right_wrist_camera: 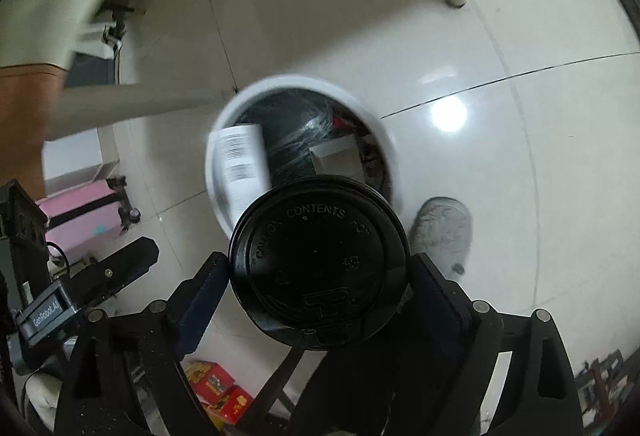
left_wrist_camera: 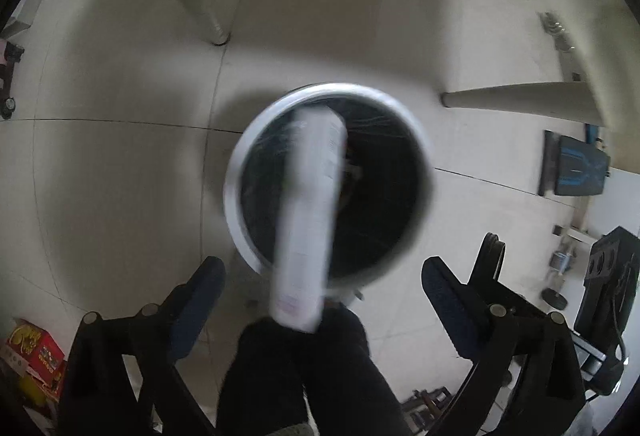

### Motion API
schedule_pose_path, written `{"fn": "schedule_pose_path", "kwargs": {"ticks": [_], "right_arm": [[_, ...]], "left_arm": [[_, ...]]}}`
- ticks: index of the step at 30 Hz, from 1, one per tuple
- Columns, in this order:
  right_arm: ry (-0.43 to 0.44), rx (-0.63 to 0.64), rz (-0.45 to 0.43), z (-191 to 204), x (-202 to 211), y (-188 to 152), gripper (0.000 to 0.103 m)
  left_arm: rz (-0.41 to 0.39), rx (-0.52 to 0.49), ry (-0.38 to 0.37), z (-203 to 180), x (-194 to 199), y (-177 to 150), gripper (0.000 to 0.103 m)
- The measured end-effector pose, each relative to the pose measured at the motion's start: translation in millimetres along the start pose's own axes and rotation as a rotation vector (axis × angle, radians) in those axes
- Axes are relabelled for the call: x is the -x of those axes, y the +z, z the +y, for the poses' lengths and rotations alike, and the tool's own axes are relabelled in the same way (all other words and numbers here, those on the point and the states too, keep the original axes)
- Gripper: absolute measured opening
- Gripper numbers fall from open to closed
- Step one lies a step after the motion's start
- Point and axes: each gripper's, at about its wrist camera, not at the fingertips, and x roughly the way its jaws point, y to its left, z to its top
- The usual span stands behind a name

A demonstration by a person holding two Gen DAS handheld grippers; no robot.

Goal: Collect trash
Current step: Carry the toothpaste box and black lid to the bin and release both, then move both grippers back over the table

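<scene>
My left fingers [left_wrist_camera: 323,288] spread wide, the white tube [left_wrist_camera: 310,212] loose between them, long axis pointing into the bin [left_wrist_camera: 240,172] below | right fingers [right_wrist_camera: 318,276] flank the black-lidded cup [right_wrist_camera: 318,264], seemingly gripping, bin just ahead.

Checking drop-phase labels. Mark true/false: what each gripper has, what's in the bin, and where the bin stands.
1. The left gripper clamps the white pack. False: its jaws stand wide and the pack is loose over the bin.
2. The right gripper has a black-lidded cup between its fingers. True.
3. The bin is empty. False: cardboard and other scraps lie on its black liner.
4. The bin stands on a tiled floor. True.
</scene>
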Motion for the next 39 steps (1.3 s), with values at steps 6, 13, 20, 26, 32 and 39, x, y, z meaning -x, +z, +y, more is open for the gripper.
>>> {"fn": "schedule_pose_path", "kwargs": {"ticks": [6,13,20,26,32,39], "right_arm": [[-0.072,0.057,0.01,3,-33,0,0.103],[-0.248,0.151,-0.027,10,-27,-12,0.103],[-0.372,0.201,-0.062,24,3,-25,0.103],[-0.399,0.214,-0.084,37,38,-36,0.103],[-0.405,0.214,-0.105,54,90,-56,0.103],[-0.388,0.228,-0.141,81,164,-88,0.103]], "left_arm": [[-0.108,-0.02,0.148,24,0,-23,0.101],[-0.108,-0.033,0.22,28,9,-33,0.101],[-0.088,-0.035,0.25,16,35,-50,0.1],[-0.087,-0.046,0.259,4,61,-65,0.1],[-0.102,-0.053,0.256,-11,107,-83,0.1],[-0.119,-0.086,0.251,-27,172,-113,0.1]]}}
